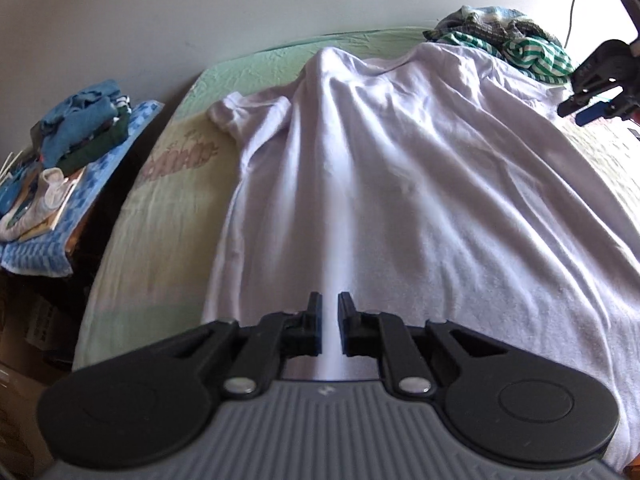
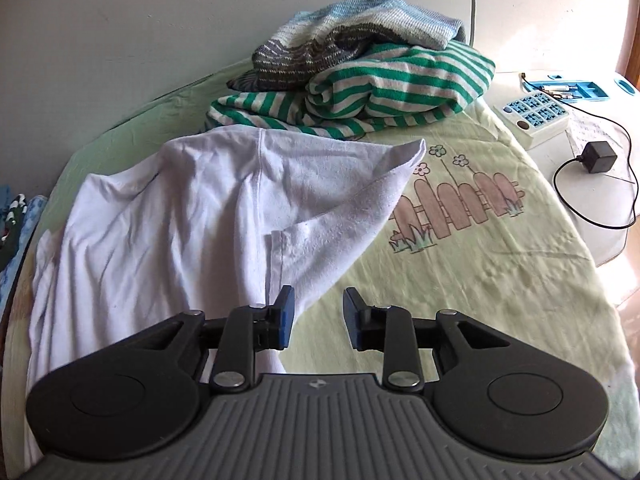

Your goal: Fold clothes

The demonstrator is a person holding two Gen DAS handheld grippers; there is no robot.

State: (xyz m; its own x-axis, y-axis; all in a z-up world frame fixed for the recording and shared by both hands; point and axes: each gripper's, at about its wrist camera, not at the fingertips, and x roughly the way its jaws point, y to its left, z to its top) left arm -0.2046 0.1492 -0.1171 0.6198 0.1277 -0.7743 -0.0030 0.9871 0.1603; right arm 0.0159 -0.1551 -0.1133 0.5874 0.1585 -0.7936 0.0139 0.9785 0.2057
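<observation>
Both grippers, left (image 1: 330,316) and right (image 2: 318,312), hang narrowly parted and empty over the white shirt (image 1: 400,184) spread on the bed (image 2: 480,248); its doubled-over sleeve (image 2: 340,208) risks folding crooked.

Home bedroom: bed (image 2: 480,264), laundry pile (image 2: 360,76)

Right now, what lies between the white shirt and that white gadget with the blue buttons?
In the right wrist view, only bare bedsheet with its printed fence picture lies between the white shirt and the gadget.
</observation>
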